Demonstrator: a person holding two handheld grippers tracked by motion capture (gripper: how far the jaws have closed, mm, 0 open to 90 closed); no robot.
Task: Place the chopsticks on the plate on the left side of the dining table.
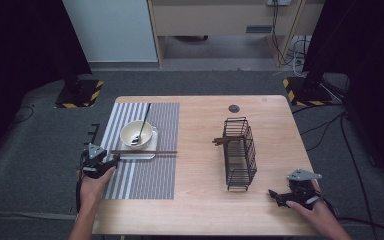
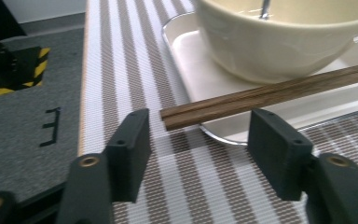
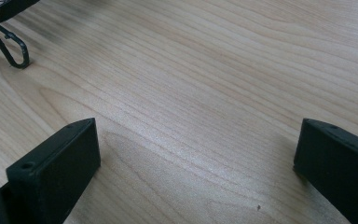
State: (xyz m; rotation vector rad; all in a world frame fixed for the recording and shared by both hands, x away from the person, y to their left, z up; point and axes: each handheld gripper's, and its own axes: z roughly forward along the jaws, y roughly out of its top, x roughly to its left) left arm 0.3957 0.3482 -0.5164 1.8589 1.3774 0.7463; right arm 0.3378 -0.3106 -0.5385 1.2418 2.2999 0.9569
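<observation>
Our left hand-held gripper (image 2: 198,140), its blocky black jaws apart, frames the blunt ends of the brown wooden chopsticks (image 2: 270,95), untouched, lying across the white square tray (image 2: 191,65) under the glossy cream bowl (image 2: 279,42) on the striped woven placemat (image 2: 121,56) near the tabletop's (image 1: 200,165) left edge.

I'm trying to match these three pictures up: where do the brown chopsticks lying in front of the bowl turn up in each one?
High view: chopsticks lie left of centre, crosswise on the striped mat, before the bowl.
Left gripper view: chopsticks run from centre to the right edge, just beyond the open left gripper.
Right gripper view: not in it; bare wooden table.
Shared landmark: the bowl.
</observation>
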